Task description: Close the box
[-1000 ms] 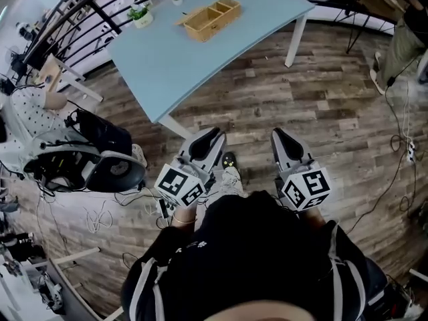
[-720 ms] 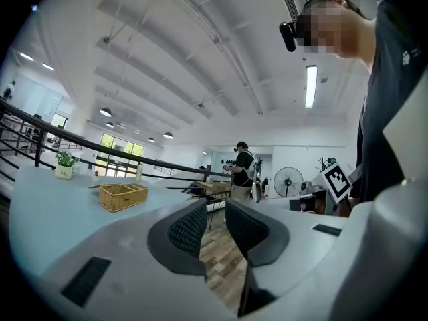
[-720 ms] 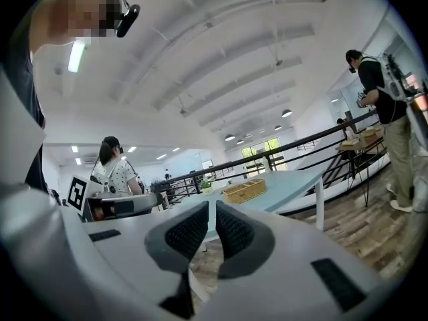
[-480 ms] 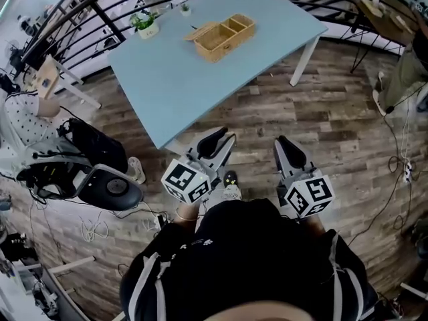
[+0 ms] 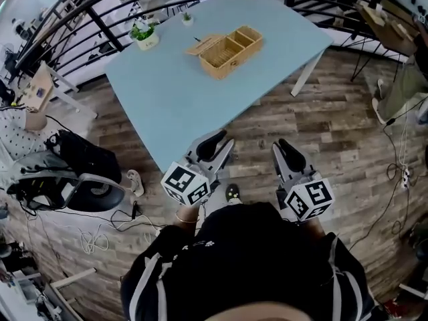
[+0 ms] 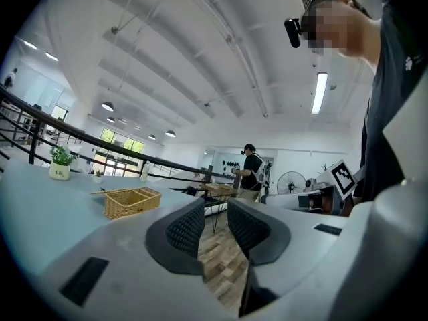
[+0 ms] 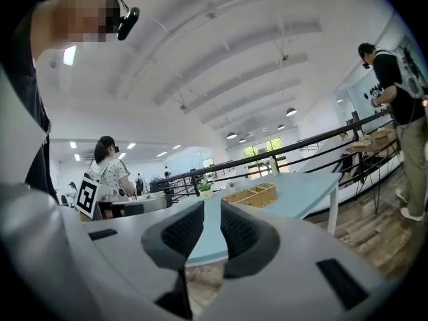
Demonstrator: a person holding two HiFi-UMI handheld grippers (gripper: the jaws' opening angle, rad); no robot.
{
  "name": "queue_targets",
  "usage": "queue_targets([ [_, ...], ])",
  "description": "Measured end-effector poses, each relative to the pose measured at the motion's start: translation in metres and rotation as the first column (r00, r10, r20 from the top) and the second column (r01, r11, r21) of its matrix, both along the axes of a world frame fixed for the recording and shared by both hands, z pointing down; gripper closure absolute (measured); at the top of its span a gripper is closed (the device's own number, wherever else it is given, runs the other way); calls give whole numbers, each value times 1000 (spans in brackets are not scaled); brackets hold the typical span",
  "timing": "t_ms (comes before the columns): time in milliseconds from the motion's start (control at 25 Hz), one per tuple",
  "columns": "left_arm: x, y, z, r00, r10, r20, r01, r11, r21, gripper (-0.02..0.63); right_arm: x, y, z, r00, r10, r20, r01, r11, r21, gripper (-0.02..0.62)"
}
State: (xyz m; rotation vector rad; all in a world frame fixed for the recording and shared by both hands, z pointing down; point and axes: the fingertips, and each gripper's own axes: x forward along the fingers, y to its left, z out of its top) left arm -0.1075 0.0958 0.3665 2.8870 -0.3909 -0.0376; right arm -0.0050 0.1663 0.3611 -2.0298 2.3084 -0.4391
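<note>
The left gripper's [image 6: 215, 209] fingers [image 6: 186, 227] stand a little apart, having just been opening, with only floor showing between them. The right gripper's [image 7: 212, 214] fingers [image 7: 182, 231] are parted too and hold nothing. From here I'd worry that the light wicker box [image 5: 231, 49] could skid across the smooth blue bench [image 5: 174, 92] if its lid [image 5: 199, 43] gets shoved with nothing steadying it. The box lies well apart from both pairs of fingers. It sits near the top of the head view, while they hover low, off the bench's near edge.
</note>
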Motion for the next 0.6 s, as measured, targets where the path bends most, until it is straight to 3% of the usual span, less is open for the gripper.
queue_targets([
  [600, -12, -68, 9, 1000, 0, -21, 0, 1000, -23, 518, -13, -69, 6, 1000, 0, 6, 0, 1000, -7, 513],
])
